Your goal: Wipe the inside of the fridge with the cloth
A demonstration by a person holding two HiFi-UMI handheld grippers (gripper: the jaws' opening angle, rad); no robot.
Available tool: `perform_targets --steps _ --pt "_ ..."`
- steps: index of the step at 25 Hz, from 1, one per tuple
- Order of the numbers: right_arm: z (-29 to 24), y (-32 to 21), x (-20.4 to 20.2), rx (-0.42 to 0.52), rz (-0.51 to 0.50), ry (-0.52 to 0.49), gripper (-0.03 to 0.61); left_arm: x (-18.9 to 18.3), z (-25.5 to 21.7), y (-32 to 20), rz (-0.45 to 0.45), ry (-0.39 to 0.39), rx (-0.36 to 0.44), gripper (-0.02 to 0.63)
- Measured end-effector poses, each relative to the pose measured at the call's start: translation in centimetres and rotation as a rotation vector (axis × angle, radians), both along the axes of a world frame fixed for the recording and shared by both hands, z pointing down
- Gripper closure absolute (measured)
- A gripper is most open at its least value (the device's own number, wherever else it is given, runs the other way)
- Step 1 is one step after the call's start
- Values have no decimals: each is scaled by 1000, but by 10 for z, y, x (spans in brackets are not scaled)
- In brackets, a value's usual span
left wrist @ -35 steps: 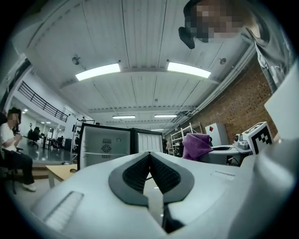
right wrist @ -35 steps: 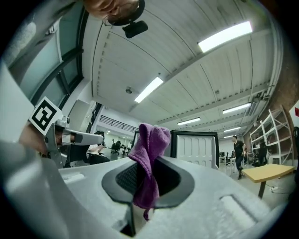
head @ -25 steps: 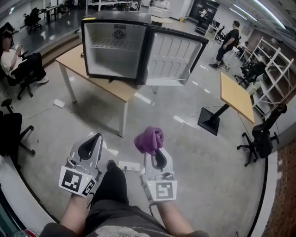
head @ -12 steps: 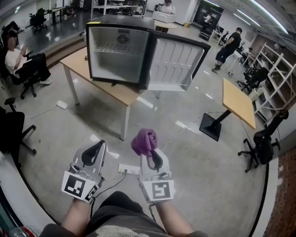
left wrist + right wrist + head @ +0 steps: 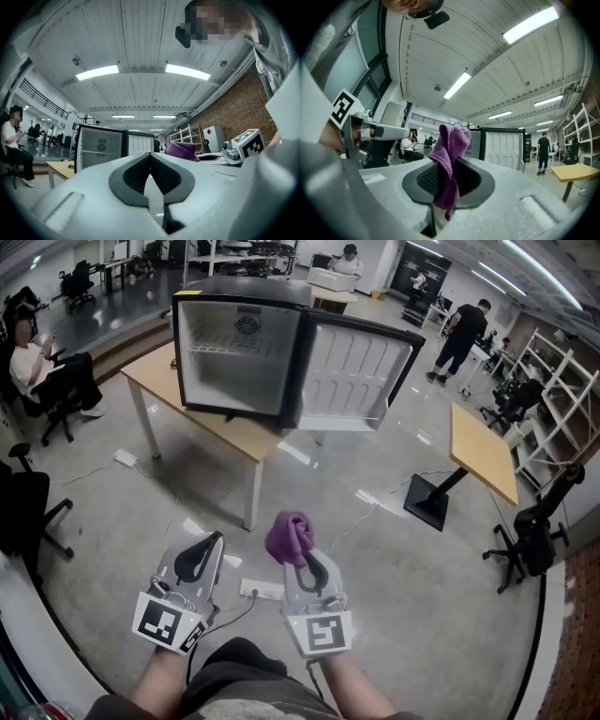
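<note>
Beyond the concrete floor, right gripper pinches the cloth.

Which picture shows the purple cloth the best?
The right gripper view: the purple cloth sits close up in the middle, pinched in the right claw. The head view shows the cloth small and bunched from above; the left gripper view shows only a far-off purple lump.

A small black fridge stands upright on a table at 11 o'clock, door swung wide open, white interior showing, while the bunched purple cloth sits at 6 o'clock, pinched in the right gripper.
</note>
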State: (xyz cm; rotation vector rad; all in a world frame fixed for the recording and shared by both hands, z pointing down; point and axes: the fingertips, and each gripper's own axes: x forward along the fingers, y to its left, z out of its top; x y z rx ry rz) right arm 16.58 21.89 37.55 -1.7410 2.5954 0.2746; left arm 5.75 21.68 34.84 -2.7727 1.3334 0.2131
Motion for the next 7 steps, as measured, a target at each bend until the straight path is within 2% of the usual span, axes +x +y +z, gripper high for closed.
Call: perform_targets --steps 7 --pt "3 -3 3 -20 45 22 540 -13 4 2 -3 -8 -5 595"
